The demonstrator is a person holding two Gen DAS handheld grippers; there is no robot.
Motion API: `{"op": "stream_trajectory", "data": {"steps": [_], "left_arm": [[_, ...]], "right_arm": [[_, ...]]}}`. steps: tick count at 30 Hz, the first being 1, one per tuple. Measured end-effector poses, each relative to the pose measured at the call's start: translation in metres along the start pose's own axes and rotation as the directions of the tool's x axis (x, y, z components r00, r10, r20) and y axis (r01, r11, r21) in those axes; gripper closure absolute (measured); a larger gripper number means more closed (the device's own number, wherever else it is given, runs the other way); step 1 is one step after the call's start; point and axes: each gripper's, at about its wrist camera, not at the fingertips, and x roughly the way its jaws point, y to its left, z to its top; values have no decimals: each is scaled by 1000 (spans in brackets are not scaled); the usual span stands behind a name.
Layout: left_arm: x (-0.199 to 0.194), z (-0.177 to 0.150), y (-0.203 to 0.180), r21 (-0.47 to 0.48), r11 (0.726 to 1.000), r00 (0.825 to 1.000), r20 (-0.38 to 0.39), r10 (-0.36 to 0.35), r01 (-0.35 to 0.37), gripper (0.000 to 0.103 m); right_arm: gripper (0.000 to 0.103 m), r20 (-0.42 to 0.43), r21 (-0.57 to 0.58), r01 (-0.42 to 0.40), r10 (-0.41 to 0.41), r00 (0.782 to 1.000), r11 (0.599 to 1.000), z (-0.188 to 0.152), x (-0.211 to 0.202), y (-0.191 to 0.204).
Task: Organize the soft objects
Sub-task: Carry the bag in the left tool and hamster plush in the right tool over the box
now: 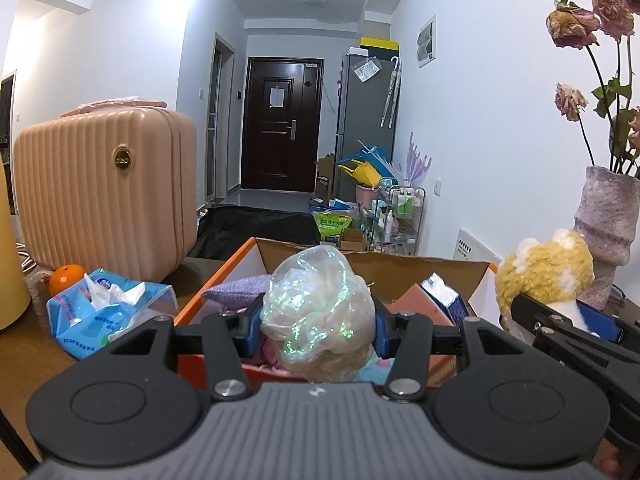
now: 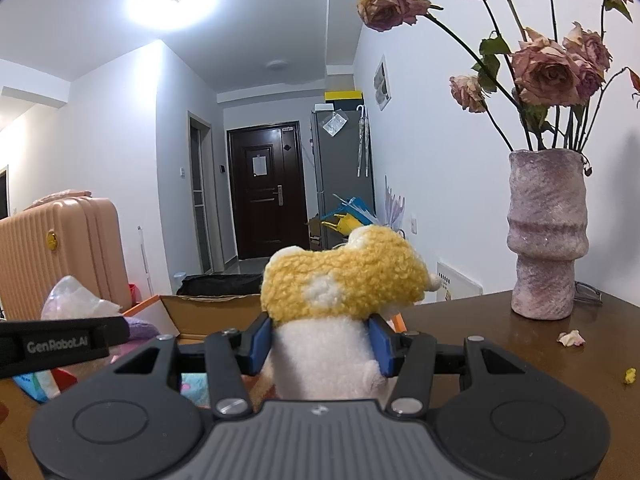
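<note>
My left gripper [image 1: 318, 324] is shut on a crumpled iridescent soft bundle [image 1: 320, 312], held over the near edge of an open orange cardboard box [image 1: 224, 276]. Inside the box lie a purple cushion [image 1: 236, 290], a blue-edged packet [image 1: 442, 290] and other soft items. My right gripper [image 2: 322, 342] is shut on a yellow-and-white plush toy [image 2: 340, 280], pads pressing its white body. That plush [image 1: 544, 272] and the right gripper appear at the right of the left wrist view, beside the box. The iridescent bundle [image 2: 74, 298] shows at the left of the right wrist view.
A brown table [image 2: 500, 344] carries a purple vase [image 2: 546, 236] of dried roses at the right, with fallen petals [image 2: 572, 338] near it. At the left are a blue tissue pack [image 1: 104, 308], an orange [image 1: 66, 276] and a pink suitcase [image 1: 104, 188]. A hallway lies beyond.
</note>
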Motion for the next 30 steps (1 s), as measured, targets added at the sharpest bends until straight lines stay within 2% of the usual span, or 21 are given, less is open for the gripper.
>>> {"op": "stream_trajectory", "data": {"steps": [30], "left_arm": [[50,15,-8,17,1000,999,34,7,-8,52]], "right_arm": [[53,14,-38,-9,10,1000,999,7,52,9]]}}
